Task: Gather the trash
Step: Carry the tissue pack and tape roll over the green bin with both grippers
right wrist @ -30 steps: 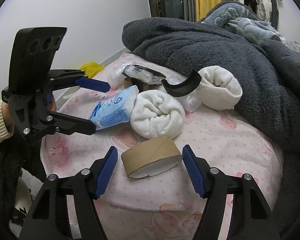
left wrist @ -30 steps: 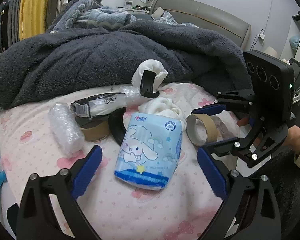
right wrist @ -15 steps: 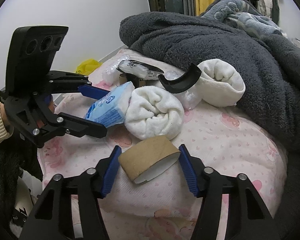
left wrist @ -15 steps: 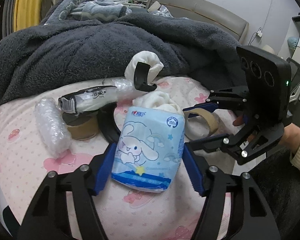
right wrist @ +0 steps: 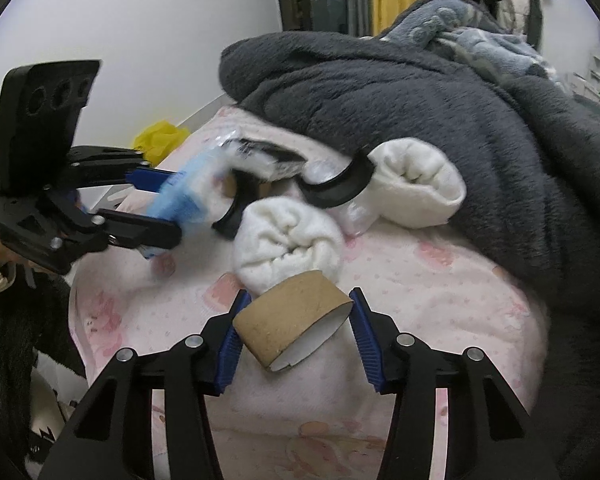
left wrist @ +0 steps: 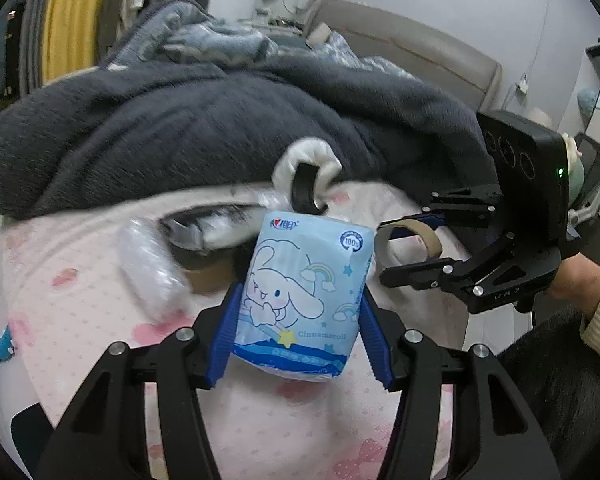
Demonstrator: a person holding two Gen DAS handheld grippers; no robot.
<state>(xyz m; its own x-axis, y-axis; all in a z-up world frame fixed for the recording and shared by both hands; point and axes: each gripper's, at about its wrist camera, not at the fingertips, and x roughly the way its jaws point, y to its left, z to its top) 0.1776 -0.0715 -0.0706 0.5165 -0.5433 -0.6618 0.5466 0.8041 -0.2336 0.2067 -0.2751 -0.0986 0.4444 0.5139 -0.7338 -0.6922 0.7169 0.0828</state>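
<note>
- With both claws loaded, step in hand reads as pick-up: left claw [left wrist: 296, 332] clamps the blue tissue pack [left wrist: 306, 296]; right claw [right wrist: 296, 334] clamps the cardboard tape core [right wrist: 296, 320]; both appear just raised off the bed [right wrist: 440, 300]
- Next move, judged: carry both clear to a bin; none identifiable
- Edges: rolled white towel [right wrist: 288, 244] touches the core's far side; grey blanket [right wrist: 440, 120] blocks the rear
- Open room: toward the near bed edge

Blue cartoon-rabbit tissue pack [left wrist: 304, 300], brown cardboard ring [right wrist: 292, 320]
</note>
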